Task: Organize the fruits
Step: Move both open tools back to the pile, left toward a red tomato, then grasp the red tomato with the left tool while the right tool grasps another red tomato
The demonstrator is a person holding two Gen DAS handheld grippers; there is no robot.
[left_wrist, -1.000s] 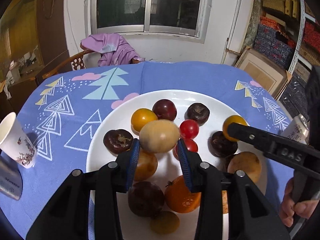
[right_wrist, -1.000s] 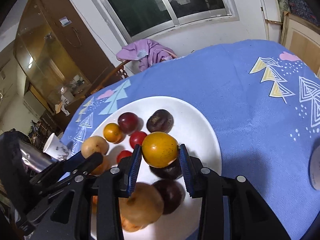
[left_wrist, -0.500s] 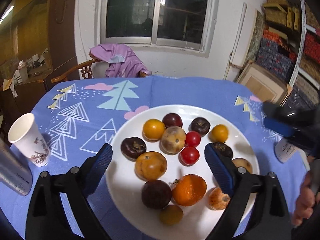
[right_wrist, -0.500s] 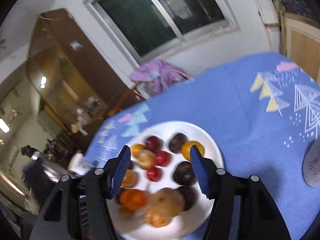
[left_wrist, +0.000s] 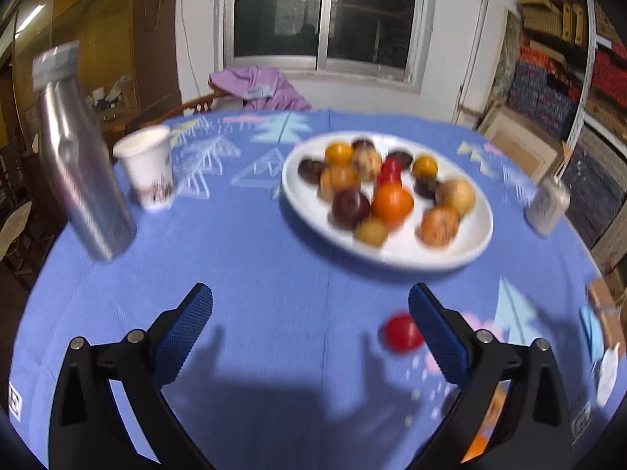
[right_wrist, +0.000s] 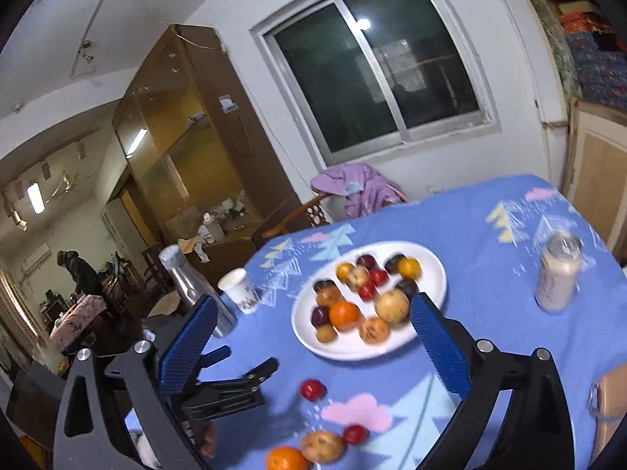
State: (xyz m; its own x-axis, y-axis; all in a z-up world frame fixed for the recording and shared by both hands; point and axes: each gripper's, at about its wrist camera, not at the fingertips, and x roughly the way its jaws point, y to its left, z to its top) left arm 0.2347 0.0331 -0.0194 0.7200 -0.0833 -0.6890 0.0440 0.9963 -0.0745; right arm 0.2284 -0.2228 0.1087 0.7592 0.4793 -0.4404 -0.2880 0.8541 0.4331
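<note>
Both your left gripper and right gripper have jaws opening, nothing between them. Loose round fruits sit near you: a red fruit, another red one, a speckled tan fruit and an orange, well short of the white round plate. They may roll if you nudge them.

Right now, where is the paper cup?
In the left wrist view the paper cup stands on the blue tablecloth at the left, between the steel bottle and the white plate.
</note>
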